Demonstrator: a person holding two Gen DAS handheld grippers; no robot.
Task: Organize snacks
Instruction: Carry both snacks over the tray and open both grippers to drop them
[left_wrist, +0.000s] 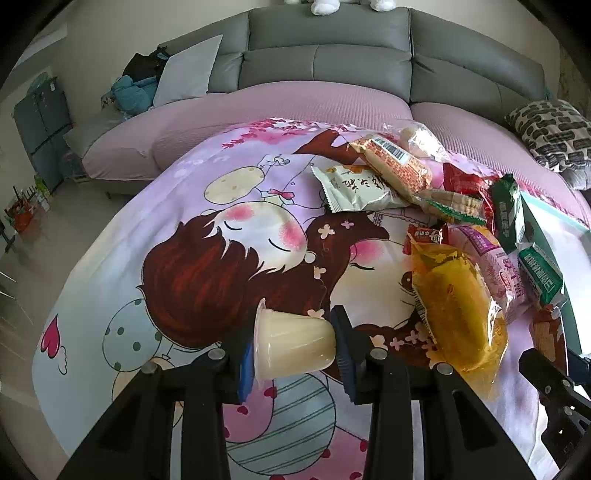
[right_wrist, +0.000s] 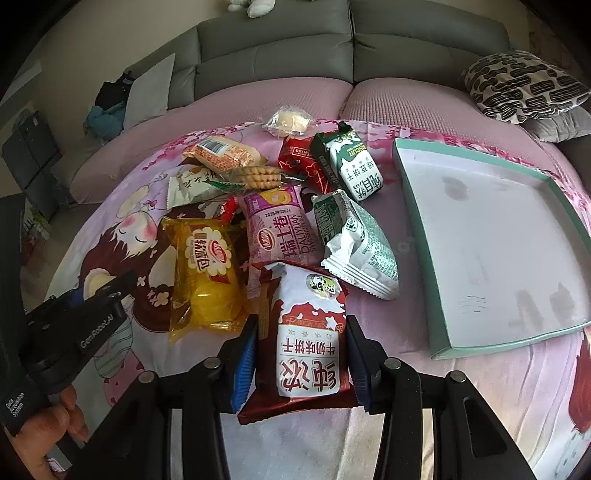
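Observation:
My left gripper (left_wrist: 293, 332) is shut on a pale yellow pudding cup (left_wrist: 299, 352), which lies sideways between the blue pads just above the cartoon-print cloth (left_wrist: 207, 258). My right gripper (right_wrist: 303, 332) is shut on a red and white biscuit packet (right_wrist: 308, 295) at the near edge of the snack pile. The pile holds a yellow cake packet (right_wrist: 207, 273), a pink Swiss roll packet (right_wrist: 277, 229), two green and white packets (right_wrist: 354, 243) and several more behind. A teal-rimmed white tray (right_wrist: 410, 206) lies to the right with nothing in it.
A grey sofa (right_wrist: 295, 48) runs along the back, with a black and white patterned cushion (right_wrist: 524, 85) at the right. A person's hand (right_wrist: 55, 424) grips the left gripper's handle at lower left. The left half of the cloth is bare.

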